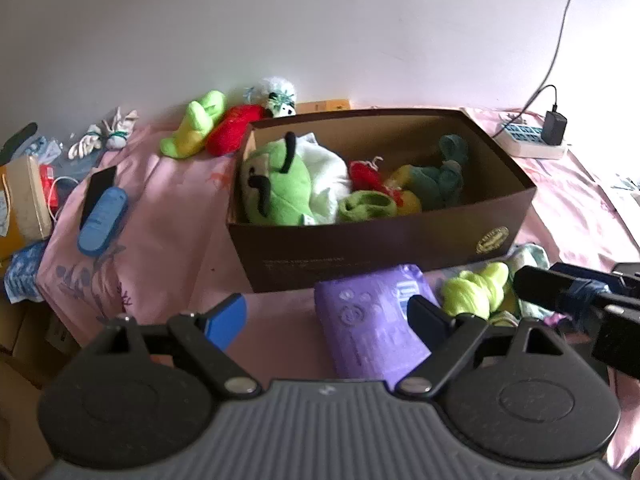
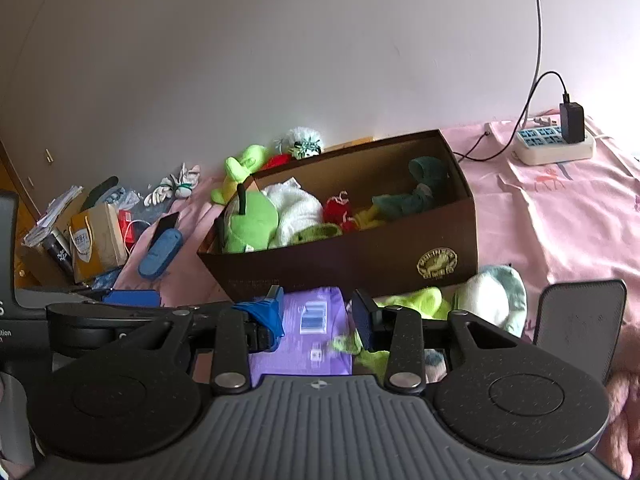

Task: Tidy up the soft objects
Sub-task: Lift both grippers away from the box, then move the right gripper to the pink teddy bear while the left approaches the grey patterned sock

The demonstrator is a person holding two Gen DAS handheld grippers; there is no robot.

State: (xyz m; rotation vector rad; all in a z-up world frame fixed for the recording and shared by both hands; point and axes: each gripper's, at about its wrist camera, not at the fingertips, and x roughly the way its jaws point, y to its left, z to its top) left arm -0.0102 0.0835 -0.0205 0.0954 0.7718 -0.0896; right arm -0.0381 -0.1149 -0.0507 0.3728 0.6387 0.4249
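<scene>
A brown cardboard box (image 1: 360,244) on the pink bedspread holds several soft toys: a green plush (image 1: 276,188), a white one, red, yellow and teal pieces. It also shows in the right wrist view (image 2: 360,256). A purple soft pack (image 1: 368,320) lies in front of the box, between the fingers of my open left gripper (image 1: 328,316). A lime-green soft toy (image 1: 476,292) lies right of it. My right gripper (image 2: 318,316) is open over the purple pack (image 2: 312,316), holding nothing. More plush toys (image 1: 208,124) lie behind the box.
A blue case (image 1: 102,220) and a phone lie left of the box. Clutter and a paper bag (image 2: 96,240) sit at the bed's left edge. A power strip with charger (image 2: 554,144) is at the back right. A pale teal plush (image 2: 496,300) lies right of the lime toy.
</scene>
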